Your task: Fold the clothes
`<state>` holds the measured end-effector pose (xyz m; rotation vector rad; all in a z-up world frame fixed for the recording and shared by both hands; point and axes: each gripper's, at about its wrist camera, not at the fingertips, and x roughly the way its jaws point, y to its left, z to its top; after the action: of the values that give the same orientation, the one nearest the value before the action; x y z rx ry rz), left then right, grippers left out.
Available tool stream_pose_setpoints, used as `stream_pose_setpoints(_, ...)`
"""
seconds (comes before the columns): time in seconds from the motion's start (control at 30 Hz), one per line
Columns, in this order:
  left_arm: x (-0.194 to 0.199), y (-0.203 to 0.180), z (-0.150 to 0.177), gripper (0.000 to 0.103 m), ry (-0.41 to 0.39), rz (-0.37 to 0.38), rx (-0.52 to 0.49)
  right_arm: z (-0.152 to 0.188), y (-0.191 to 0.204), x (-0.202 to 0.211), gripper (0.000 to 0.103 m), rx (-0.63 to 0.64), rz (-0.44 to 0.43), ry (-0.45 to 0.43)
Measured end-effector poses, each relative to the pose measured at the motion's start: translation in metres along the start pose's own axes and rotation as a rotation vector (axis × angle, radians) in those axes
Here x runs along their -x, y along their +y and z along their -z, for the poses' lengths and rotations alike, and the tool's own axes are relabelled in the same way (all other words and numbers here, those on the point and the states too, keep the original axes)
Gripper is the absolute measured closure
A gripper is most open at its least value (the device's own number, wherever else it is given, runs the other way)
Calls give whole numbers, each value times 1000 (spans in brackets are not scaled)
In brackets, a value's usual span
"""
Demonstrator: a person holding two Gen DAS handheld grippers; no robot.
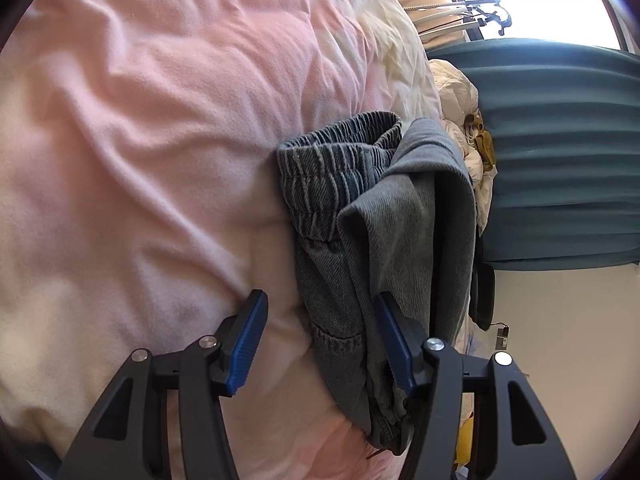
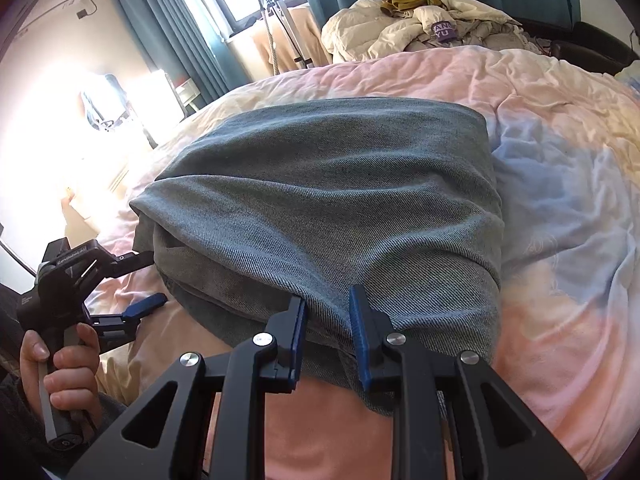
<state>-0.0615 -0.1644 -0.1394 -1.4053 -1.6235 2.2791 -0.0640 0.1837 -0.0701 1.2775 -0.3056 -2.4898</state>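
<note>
Grey-blue jeans (image 2: 320,200) lie folded in a thick bundle on the pink bedspread (image 2: 560,280). In the left wrist view the jeans (image 1: 380,240) show their elastic waistband (image 1: 332,160) at the top. My right gripper (image 2: 328,332) is shut on the near edge of the denim, with a fold of cloth filling the gap between its blue pads. My left gripper (image 1: 320,328) stands wide open at the bundle's end. One pad (image 1: 394,340) rests against the denim, the other over the bedspread (image 1: 140,160). A hand (image 2: 60,364) holds that left gripper (image 2: 148,280) at the jeans' left end.
A heap of white bedding and clothes (image 2: 420,28) lies at the bed's far edge. Teal curtains (image 2: 160,20) and a bright window stand behind, with a metal stand (image 2: 276,20) by the window. A black chair (image 2: 592,48) sits at the far right.
</note>
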Motion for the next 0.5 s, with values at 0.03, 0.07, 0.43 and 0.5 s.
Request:
stream_pose_setpoints(0.03, -2, -2, 5, 46, 11, -11, -17, 0, 0, 0, 82, -2, -1, 2)
stream_pose_setpoints(0.07, -5, -4, 9, 46, 22, -22, -35, -1, 0, 0, 82, -5, -1, 4)
stream_pose_setpoints(0.43, -5, 7, -2, 46, -49, 223, 108, -2, -1, 0, 80, -31, -16, 12)
stream_pose_setpoints(0.5, -3, 6, -7, 46, -70, 214, 102, -2, -2, 1, 80, -34, -19, 13)
